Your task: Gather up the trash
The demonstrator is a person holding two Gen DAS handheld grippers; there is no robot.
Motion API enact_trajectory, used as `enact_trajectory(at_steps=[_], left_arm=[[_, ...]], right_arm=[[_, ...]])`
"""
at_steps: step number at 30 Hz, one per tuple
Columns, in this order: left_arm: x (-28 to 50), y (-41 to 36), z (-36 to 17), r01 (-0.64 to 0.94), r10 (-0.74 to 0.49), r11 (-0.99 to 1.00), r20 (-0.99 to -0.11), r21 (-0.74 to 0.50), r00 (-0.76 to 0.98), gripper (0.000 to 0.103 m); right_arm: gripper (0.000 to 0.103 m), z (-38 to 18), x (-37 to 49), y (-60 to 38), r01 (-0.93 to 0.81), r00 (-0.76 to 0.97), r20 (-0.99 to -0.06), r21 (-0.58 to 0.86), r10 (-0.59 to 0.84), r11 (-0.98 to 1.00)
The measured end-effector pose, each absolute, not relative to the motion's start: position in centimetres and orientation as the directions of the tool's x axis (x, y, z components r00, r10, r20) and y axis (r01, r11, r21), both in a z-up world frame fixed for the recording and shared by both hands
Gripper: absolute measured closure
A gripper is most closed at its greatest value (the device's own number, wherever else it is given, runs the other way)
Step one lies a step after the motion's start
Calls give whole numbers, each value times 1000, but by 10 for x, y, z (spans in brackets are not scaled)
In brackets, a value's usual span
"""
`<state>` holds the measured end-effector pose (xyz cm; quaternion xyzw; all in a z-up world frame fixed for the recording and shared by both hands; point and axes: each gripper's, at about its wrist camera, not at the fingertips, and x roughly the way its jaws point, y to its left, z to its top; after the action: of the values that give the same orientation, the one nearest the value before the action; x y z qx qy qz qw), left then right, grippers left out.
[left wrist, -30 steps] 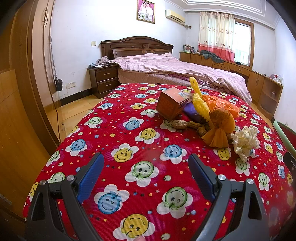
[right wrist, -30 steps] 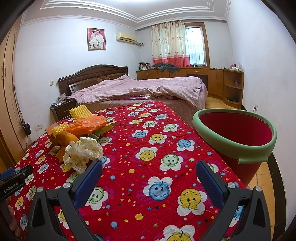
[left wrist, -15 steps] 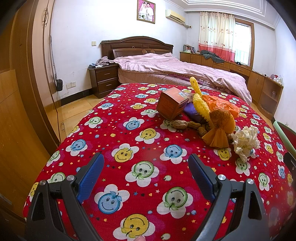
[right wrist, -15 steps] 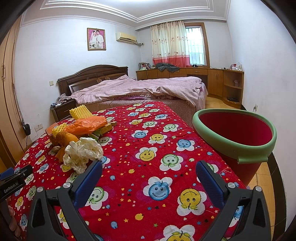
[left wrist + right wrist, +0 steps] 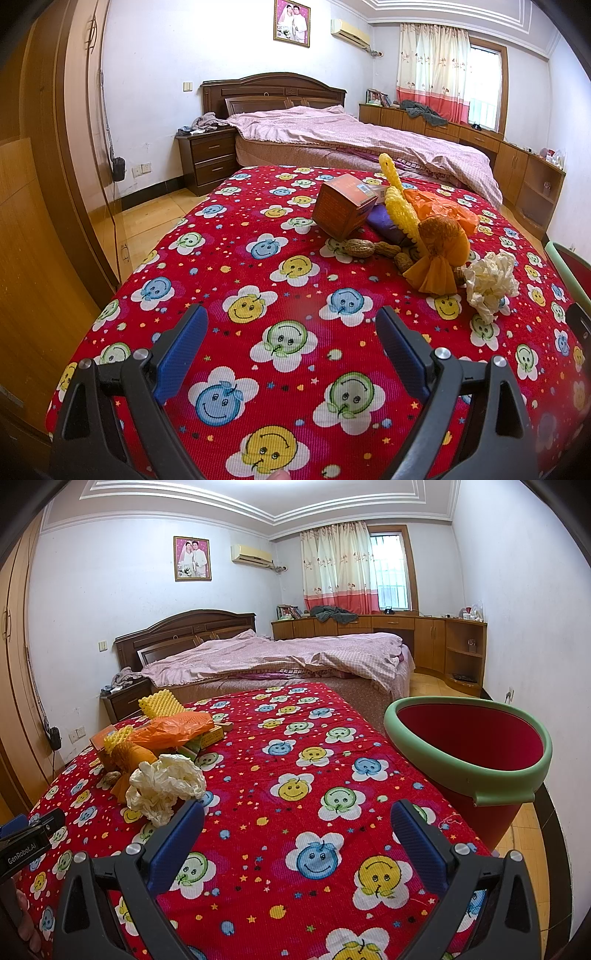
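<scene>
A red cloth (image 5: 258,295) printed with smiley flowers covers a raised surface in a bedroom. The left gripper (image 5: 291,343) hangs above the cloth's near end, its blue fingers spread wide and empty. The right gripper (image 5: 295,834) is likewise spread wide with nothing between its fingers. A heap of trash lies on the cloth: a crumpled white tissue (image 5: 166,782) at the heap's near edge, an orange wrapper (image 5: 439,254) just behind it, peanut shells (image 5: 369,248), and a brown box (image 5: 343,208) tilted on one corner. A yellow foam strip (image 5: 399,201) runs lengthwise away from the cameras, towards the bed (image 5: 295,657). A red bin (image 5: 469,753) with a green rim stands upright, well apart from the heap, at the cloth's right edge.
</scene>
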<state>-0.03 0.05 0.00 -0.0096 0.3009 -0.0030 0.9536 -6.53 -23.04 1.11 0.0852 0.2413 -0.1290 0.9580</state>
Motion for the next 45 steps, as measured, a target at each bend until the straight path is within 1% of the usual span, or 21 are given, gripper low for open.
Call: enact_trajectory(at_steps=[10,20,37,45], left_arm=[[0,0,0,-1,-10,1000,-574,-19,819,11],[5,2,1,1,-11,1000,-593,-18,805,11],[10,-1,-3,22,-35,999,-617,-29,786,11],[17,0,-1,50,-66,998,-640,-44,766,11]], right_arm=[[0,11,-65,-230,288,850,-484,101,-205,952],[0,15,-68,-233,287,846,-495,102,-201,953],[0,11,-66,-239,287,838,-508,99,-199,953],[0,14,-61,-242,281,829,-530,120,-178,952]])
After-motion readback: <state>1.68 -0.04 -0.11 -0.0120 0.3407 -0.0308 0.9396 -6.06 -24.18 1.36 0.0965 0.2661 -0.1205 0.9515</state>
